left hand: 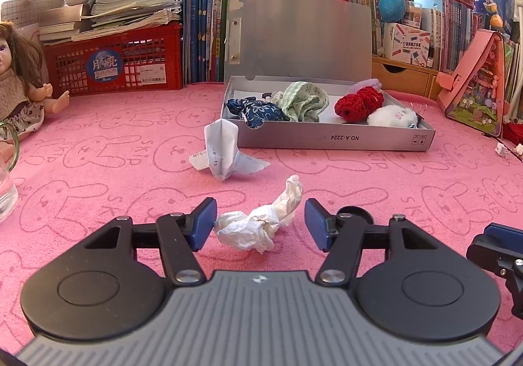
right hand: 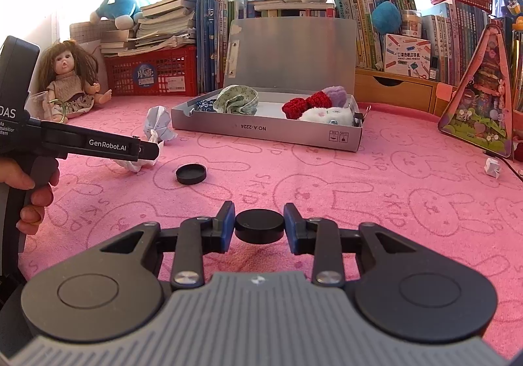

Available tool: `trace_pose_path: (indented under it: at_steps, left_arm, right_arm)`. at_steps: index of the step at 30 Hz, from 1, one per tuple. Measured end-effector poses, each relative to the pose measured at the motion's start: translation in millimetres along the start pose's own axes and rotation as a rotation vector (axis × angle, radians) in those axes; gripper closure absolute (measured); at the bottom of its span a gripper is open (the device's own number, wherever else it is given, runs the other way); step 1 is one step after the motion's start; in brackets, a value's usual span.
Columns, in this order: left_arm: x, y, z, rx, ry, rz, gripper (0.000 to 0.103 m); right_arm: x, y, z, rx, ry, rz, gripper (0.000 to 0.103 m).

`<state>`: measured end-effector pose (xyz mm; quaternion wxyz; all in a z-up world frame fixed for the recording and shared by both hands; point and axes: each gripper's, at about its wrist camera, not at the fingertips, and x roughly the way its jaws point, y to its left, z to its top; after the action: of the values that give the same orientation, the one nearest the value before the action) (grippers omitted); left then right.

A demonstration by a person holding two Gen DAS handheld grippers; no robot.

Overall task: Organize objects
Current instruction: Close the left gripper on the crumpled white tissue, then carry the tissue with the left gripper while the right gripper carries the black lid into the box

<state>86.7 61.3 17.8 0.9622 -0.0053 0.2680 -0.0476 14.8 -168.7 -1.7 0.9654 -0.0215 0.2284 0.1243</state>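
Note:
A crumpled white tissue [left hand: 258,228] lies on the pink bunny-print cloth between the blue pads of my left gripper [left hand: 260,223]. The left pad touches its edge and the right pad stands apart, so the gripper is open. My right gripper [right hand: 259,228] is shut on a round black cap [right hand: 259,223] resting on the cloth. A second black cap [right hand: 191,173] lies further off to the left. A folded white paper [left hand: 222,150] sits in front of the open grey box [left hand: 327,138], which holds cloth bundles, a red knit piece and a white plush.
A doll [left hand: 19,71] and a glass jug [left hand: 6,189] are at the left edge. A red crate [left hand: 114,61], books and plush toys line the back. A pink triangular case [left hand: 474,88] leans at the right, with a small white paper scrap [right hand: 493,166] near it.

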Motion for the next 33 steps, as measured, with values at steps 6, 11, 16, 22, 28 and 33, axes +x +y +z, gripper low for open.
trace_pose_path:
  at_steps: [6,11,16,22,28,33]
  left_arm:
    - [12,0,-2,0.002,0.054,0.036,0.038]
    - [16,0,-3,0.003,0.066,0.046,0.038]
    - [16,0,-3,0.002,0.066,0.046,0.038]
    - [16,0,-3,0.002,0.065,0.045,0.038]
    - [12,-2,-6,0.005,0.049,0.062,0.048]
    - [8,0,-3,-0.039,0.045,0.032,0.055]
  right_arm:
    - [11,-3,5,0.035,0.016,-0.019,0.065]
    - [27,-7,11,0.091,0.046,-0.032,0.065]
    - [36,-5,10,0.096,0.075,-0.059,0.065]
    - [37,-5,8,0.094,0.078,-0.057,0.065]
    - [36,-1,9,0.069,0.068,-0.057,0.065]
    - [35,-1,9,0.068,0.069,-0.051,0.065]
